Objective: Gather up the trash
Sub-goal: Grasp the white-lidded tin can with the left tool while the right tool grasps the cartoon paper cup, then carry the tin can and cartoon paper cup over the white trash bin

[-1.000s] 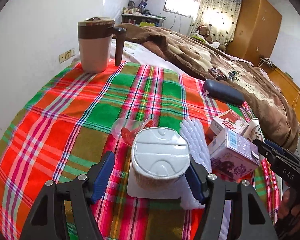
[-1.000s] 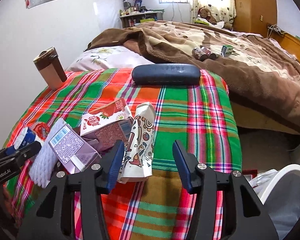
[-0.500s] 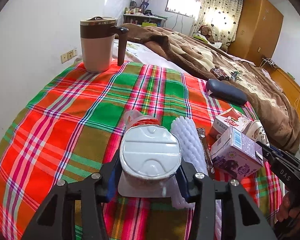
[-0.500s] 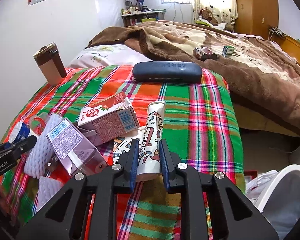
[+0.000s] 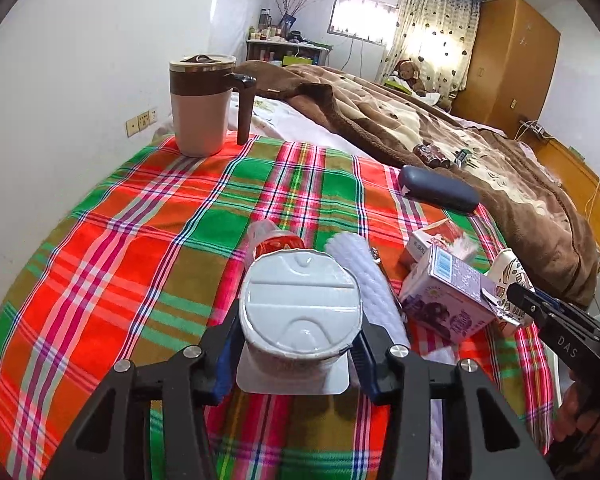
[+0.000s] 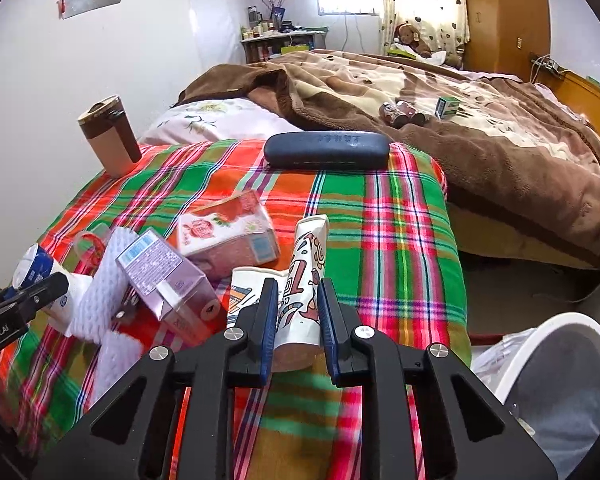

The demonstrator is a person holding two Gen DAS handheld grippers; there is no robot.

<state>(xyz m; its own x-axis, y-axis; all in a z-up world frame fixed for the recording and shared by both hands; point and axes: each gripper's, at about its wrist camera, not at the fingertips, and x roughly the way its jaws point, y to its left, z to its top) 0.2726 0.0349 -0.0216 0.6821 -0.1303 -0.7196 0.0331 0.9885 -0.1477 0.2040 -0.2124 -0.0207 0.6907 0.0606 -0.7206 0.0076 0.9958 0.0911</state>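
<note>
Clamped in my left claw [image 5: 298, 350] is a round yogurt tub [image 5: 300, 320], its white embossed foil lid facing the camera and its brownish side pressed by both blue pads. It sits at 6 o'clock over the plaid cloth [image 5: 140, 240]. Just behind it at 12 o'clock peeks a clear cup with red inside [image 5: 274, 240]; at 2 o'clock lies a white foam net [image 5: 364, 276], then a purple carton [image 5: 448, 300] and a red-and-white carton [image 5: 432, 238] further toward 3. A brown lidded mug [image 5: 204, 104] stands at 11 o'clock, a dark glasses case [image 5: 438, 194] at 1 o'clock.

From my right wrist, my right claw [image 6: 298, 320] is gripping a flattened paper cup [image 6: 304, 280], white with red, black and orange cartoon print, its length pointing toward 12 o'clock between the blue pads. The purple carton [image 6: 164, 276] lies at 9 o'clock, touching the foam net [image 6: 104, 280]. A white bin [image 6: 560, 380] sits at 4 o'clock.
</note>
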